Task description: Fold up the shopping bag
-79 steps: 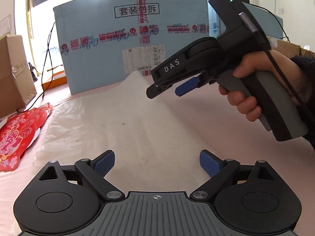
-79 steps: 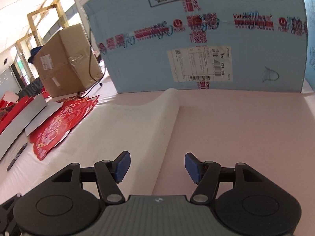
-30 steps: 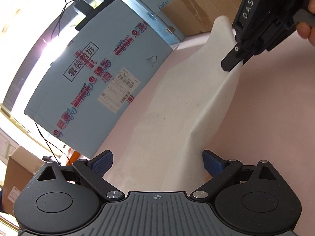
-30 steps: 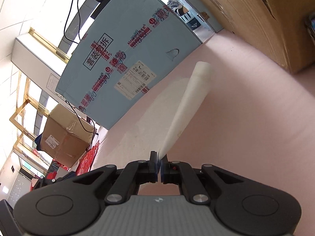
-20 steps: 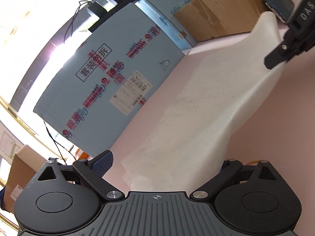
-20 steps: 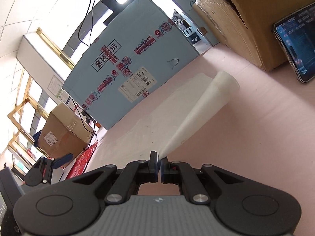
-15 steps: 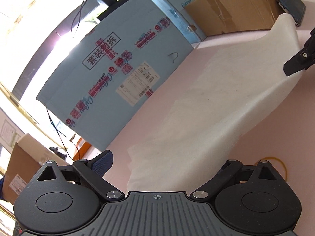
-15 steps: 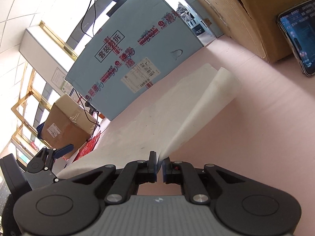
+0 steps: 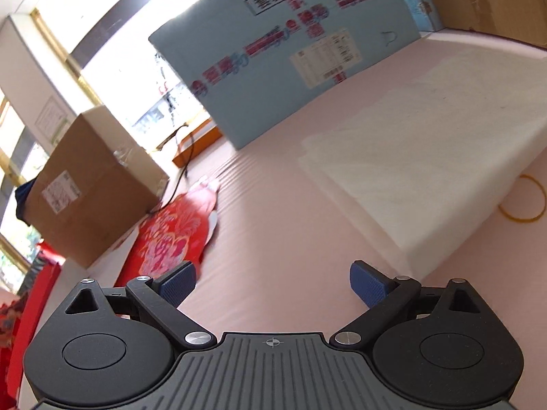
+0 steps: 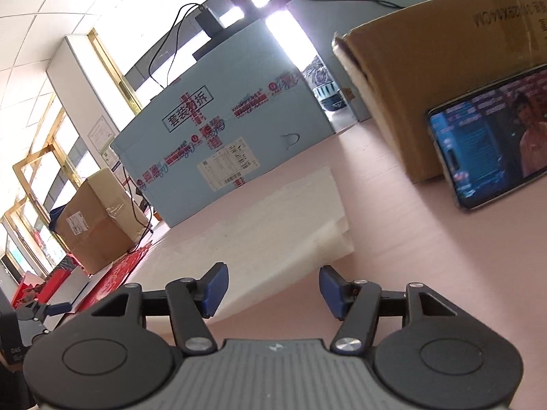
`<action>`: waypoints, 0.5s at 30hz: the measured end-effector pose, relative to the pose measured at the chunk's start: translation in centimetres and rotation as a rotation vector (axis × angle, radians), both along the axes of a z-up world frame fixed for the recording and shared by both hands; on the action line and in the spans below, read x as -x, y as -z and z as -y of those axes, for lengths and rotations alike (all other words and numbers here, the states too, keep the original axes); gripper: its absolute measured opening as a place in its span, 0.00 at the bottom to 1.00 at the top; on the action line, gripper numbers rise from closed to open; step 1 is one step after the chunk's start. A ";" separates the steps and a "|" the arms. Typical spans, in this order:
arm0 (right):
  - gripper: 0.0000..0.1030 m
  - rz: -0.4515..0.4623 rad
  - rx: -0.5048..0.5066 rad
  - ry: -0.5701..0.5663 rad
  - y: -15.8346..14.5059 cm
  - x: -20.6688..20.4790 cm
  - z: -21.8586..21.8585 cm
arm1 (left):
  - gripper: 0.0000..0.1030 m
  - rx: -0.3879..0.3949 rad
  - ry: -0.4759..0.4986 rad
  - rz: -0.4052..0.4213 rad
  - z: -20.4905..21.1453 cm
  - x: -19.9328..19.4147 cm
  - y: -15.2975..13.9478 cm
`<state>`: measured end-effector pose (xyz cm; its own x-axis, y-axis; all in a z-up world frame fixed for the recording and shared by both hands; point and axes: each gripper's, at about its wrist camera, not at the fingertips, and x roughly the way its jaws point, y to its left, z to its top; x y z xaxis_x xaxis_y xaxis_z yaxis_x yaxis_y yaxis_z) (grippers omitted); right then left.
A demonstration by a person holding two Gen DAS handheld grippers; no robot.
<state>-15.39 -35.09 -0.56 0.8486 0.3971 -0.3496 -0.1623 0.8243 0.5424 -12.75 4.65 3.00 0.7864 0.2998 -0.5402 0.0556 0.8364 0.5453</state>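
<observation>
White fabric shopping bag (image 10: 273,218) is lying folded on the pink table (image 10: 427,256) before the blue box (image 10: 222,143). Right gripper (image 10: 270,288) is opening, nothing pinched; left gripper (image 9: 273,282) is gaping empty. Unpressed, the springy fold is probably liable to reopen.

Blown-out window glare, slight motion blur, fisheye-curved edges.

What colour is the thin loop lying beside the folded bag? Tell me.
Yellow: a thin yellow rubber band, clearest in the left wrist view.
</observation>
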 end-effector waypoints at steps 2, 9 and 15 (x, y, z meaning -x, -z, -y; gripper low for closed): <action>0.60 0.002 0.007 0.022 0.0 -0.1 1.1 | 0.95 -0.004 -0.063 0.027 -1.0 0.5 -0.5; 0.62 -0.017 0.021 0.087 0.5 -0.6 3.0 | 0.95 0.191 -0.069 0.274 1.1 0.7 -3.6; 0.62 -0.016 0.028 0.110 1.0 -0.5 2.9 | 0.95 0.311 0.335 0.210 11.6 -2.0 -2.4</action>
<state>-14.87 -38.02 -1.54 0.8805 0.2920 -0.3734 -0.0614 0.8514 0.5209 -10.72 -6.90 5.36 0.9131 -0.1382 -0.3836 0.2651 0.9161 0.3008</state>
